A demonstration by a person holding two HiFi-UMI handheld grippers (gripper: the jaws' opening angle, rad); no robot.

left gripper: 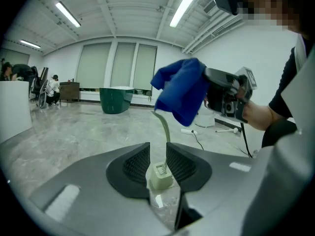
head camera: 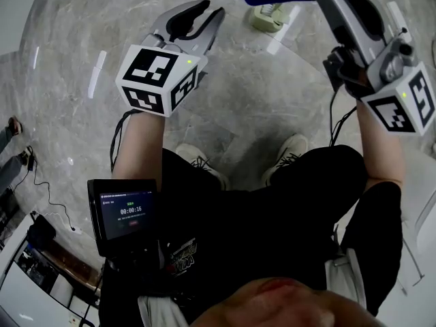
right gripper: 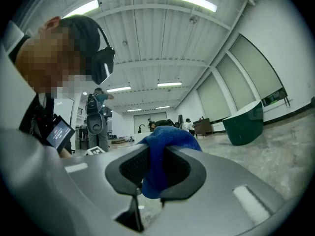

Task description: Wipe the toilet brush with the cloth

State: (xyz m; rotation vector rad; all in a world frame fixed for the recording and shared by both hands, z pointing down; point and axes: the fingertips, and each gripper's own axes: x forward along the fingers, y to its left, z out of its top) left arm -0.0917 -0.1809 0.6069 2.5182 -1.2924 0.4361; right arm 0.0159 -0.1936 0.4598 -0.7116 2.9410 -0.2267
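Right gripper clamps blue fuzzy cloth. Left gripper jaws wide, empty. Pale green curved-handled toilet brush stands on grey marble floor, ungrasped. Risk: unheld brush likely topples when wiped; bunched cloth could slip.

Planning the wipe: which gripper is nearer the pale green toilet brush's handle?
Right. The right gripper holds the blue cloth by the handle top; the open left gripper points at it from farther back.

Big open lab/showroom hall, marble floor, ceiling strip lights, green tub, ppl at desks
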